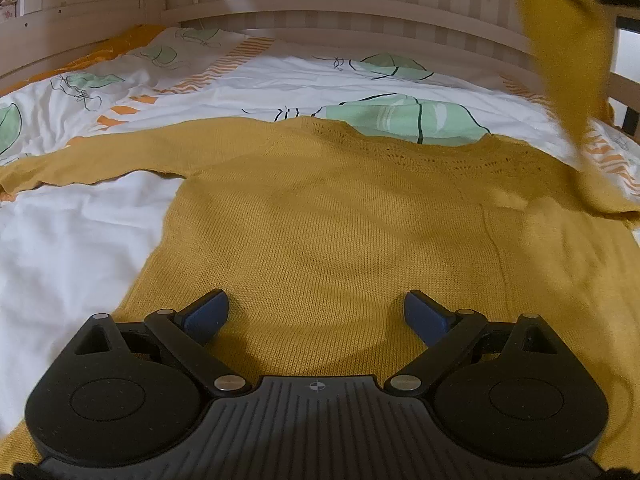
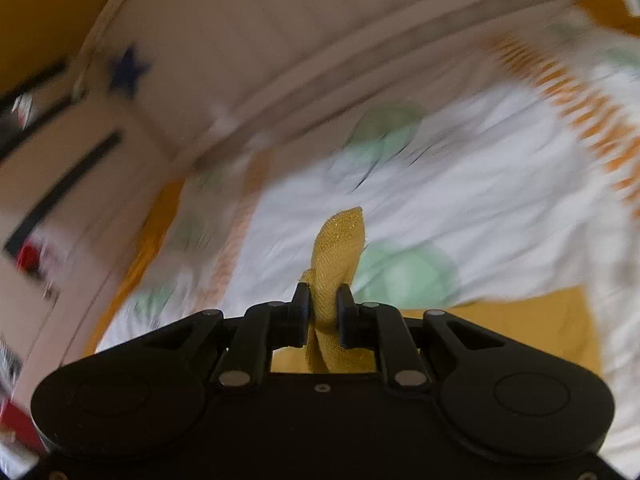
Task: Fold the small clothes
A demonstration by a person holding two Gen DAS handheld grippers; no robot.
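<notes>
A mustard-yellow knit sweater [image 1: 320,216] lies flat on the bed, neckline away from me, its left sleeve [image 1: 92,160] stretched out to the left. My left gripper [image 1: 316,312] is open and empty, hovering just above the sweater's lower middle. The right sleeve [image 1: 568,52] is lifted high at the upper right. My right gripper [image 2: 323,308] is shut on that sleeve's cuff [image 2: 340,248], which sticks up between the jaws. The right wrist view is motion-blurred.
The bed has a white duvet [image 1: 72,248] with green leaf and orange stripe prints. A pale wooden bed rail [image 1: 320,12] runs along the far side. Blurred furniture with a blue star [image 2: 128,70] stands beyond the bed.
</notes>
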